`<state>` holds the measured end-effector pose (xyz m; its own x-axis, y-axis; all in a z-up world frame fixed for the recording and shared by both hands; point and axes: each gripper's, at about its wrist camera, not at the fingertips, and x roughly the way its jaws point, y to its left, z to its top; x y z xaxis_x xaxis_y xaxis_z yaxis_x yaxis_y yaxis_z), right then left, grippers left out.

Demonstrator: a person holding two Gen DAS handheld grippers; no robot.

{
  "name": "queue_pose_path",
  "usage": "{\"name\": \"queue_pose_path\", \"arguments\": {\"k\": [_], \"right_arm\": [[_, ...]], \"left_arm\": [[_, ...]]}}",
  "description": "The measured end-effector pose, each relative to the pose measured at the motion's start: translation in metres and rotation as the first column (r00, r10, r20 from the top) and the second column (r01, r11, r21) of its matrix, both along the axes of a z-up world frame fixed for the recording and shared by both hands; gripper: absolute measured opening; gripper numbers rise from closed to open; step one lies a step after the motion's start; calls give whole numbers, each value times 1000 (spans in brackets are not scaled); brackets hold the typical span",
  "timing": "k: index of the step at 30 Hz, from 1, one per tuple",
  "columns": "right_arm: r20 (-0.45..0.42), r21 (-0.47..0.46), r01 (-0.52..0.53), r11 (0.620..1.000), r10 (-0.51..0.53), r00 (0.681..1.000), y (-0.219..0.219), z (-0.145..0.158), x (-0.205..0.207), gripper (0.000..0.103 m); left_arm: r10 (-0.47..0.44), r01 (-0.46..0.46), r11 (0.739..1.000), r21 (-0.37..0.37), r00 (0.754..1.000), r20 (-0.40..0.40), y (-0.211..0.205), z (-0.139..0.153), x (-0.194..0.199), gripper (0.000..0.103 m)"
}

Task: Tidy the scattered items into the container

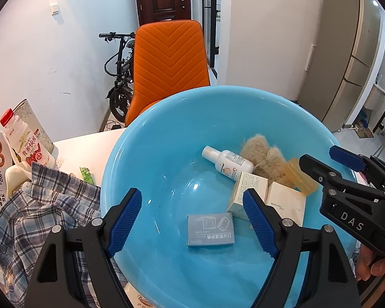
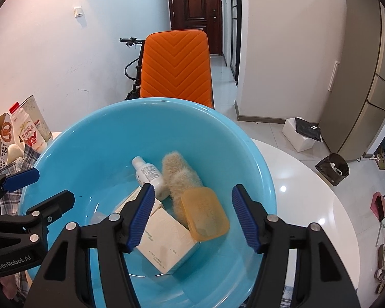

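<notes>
Both grippers, left [image 1: 192, 218] and right [image 2: 192, 215], are held wide open and empty above the blue basin [image 1: 146, 138]. A bottle [image 1: 228, 161], boxes [image 1: 286, 200] and a soap case [image 2: 205, 214] are seen at frame centre inside it.

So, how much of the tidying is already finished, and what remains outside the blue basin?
Done: the blue basin already holds a white bottle, a fluffy beige item, an orange soap case, two cream boxes and a grey packet. In hand: nothing; the left claw and right claw are both open over the basin. Left: the plaid shirt and the milk bottle beside it.
</notes>
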<state>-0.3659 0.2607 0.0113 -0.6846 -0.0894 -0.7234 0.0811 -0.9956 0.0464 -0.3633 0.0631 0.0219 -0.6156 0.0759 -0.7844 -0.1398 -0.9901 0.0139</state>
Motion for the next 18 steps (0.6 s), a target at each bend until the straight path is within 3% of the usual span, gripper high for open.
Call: {"name": "queue_pose_path", "arguments": {"k": [18], "right_arm": [[-14, 3, -5, 1000, 5, 1000, -5, 5, 3, 62]], "left_arm": [[-6, 5, 1000, -8, 1000, -8, 3, 2, 3, 83]]}}
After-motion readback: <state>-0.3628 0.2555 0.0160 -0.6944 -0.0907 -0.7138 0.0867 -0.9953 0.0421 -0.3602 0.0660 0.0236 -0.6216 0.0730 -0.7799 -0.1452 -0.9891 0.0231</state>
